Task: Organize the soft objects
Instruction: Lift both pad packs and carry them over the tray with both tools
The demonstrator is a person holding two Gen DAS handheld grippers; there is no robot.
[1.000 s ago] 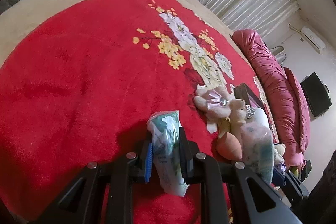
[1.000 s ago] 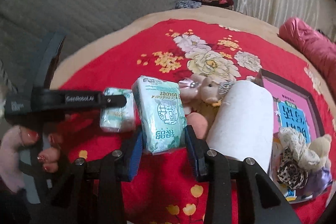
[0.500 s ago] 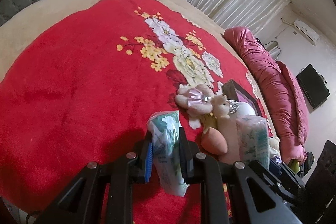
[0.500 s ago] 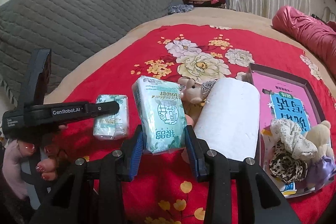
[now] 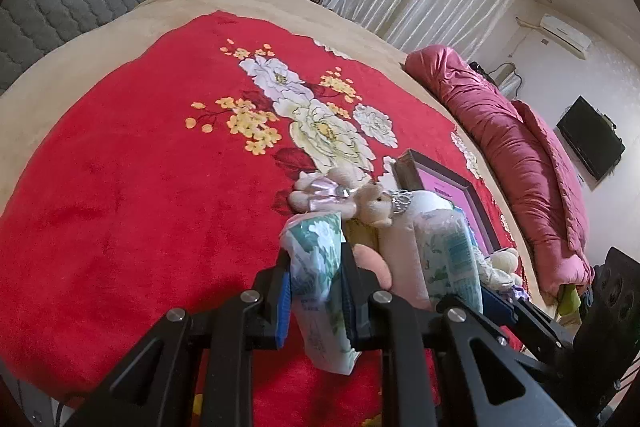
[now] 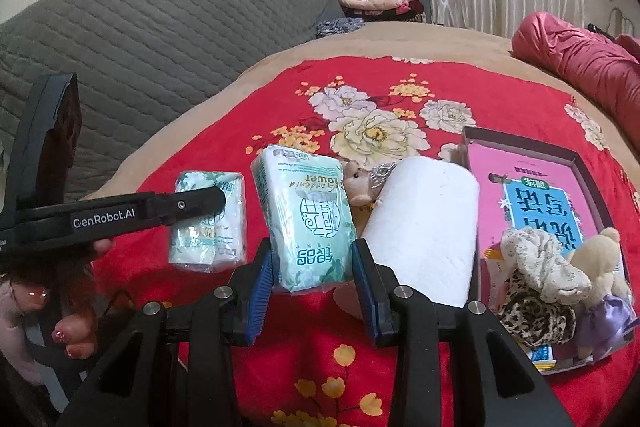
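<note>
2 tissue packs are up off the red blanket (image 6: 400, 379), 1 clamped in each gripper, apparently for carrying to the box (image 6: 580, 163) at right. The right gripper (image 6: 312, 283) squeezes the larger mint-green pack (image 6: 306, 219) across its width; the left gripper (image 5: 314, 287) pinches a thinner, crinkly pack (image 5: 318, 267) edgewise.
</note>
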